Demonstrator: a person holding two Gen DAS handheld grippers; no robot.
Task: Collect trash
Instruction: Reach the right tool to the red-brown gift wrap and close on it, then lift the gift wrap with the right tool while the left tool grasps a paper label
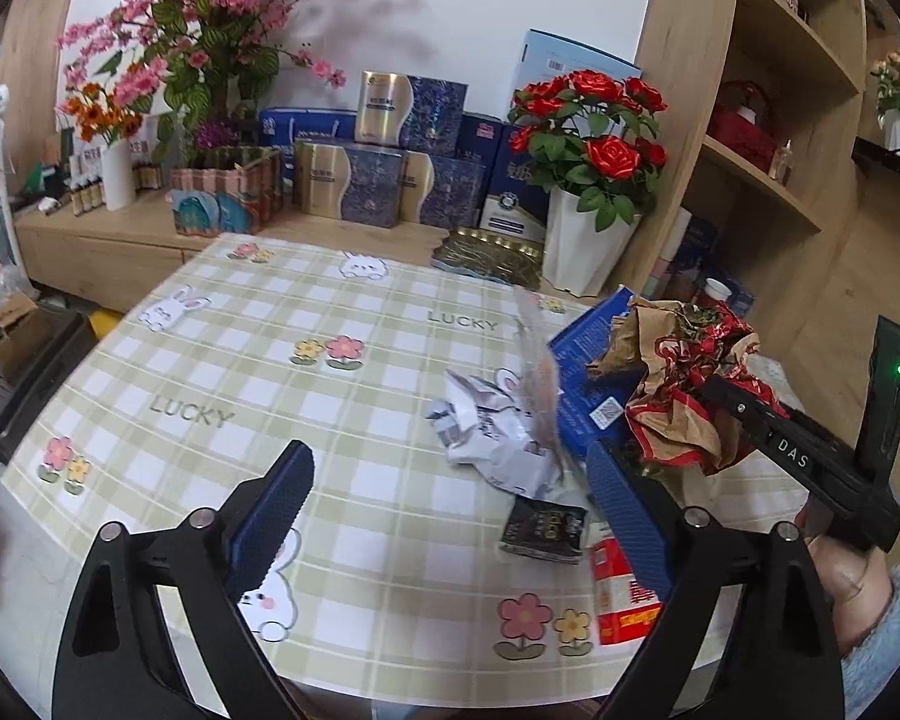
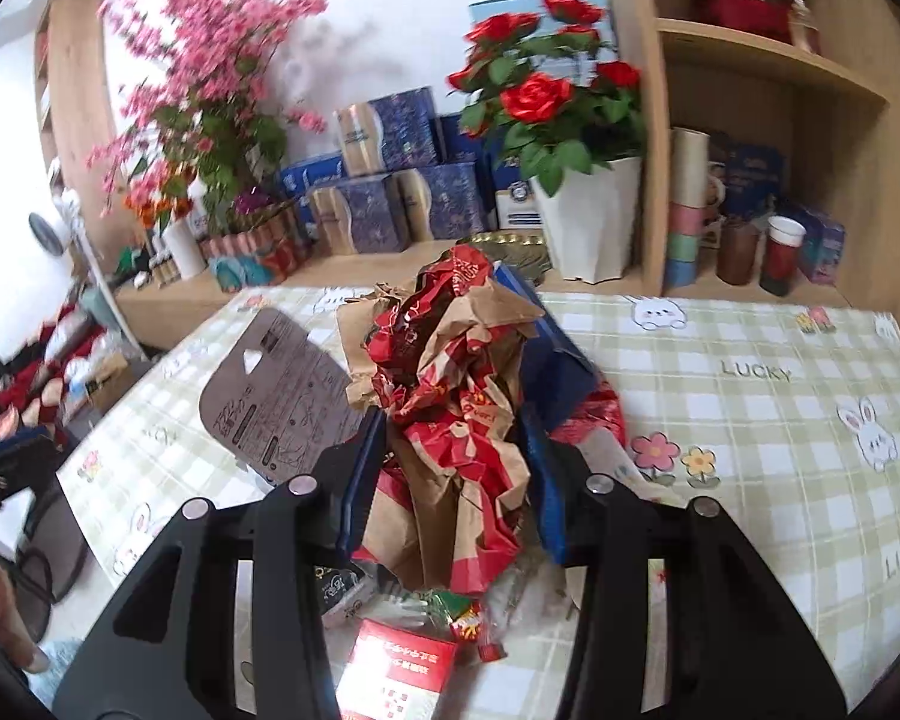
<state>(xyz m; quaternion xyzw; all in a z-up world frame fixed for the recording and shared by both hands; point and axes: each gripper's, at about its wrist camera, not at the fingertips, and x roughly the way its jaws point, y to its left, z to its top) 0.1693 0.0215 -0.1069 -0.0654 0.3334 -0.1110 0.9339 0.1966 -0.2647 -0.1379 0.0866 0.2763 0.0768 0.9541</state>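
Observation:
On the checked tablecloth (image 1: 222,360) lies a heap of trash: a crumpled white paper (image 1: 492,438), a small black packet (image 1: 543,531), a red carton (image 1: 621,594), a clear plastic piece (image 1: 534,360) and a blue box (image 1: 588,366). My left gripper (image 1: 450,510) stands open just before the white paper, with nothing pressed between its pads. A crumpled red-and-brown paper wad (image 2: 450,414) is lifted above the heap, and my right gripper (image 2: 453,480) is shut on it. A brown cardboard card (image 2: 276,402) sticks out to the wad's left.
A white pot of red roses (image 1: 582,240) and stacked blue and gold boxes (image 1: 384,180) stand behind the table. A wooden shelf unit (image 1: 768,168) rises at the right. A hand in a light-blue sleeve (image 1: 870,618) holds the right gripper. Cups (image 2: 690,210) fill the lower shelf.

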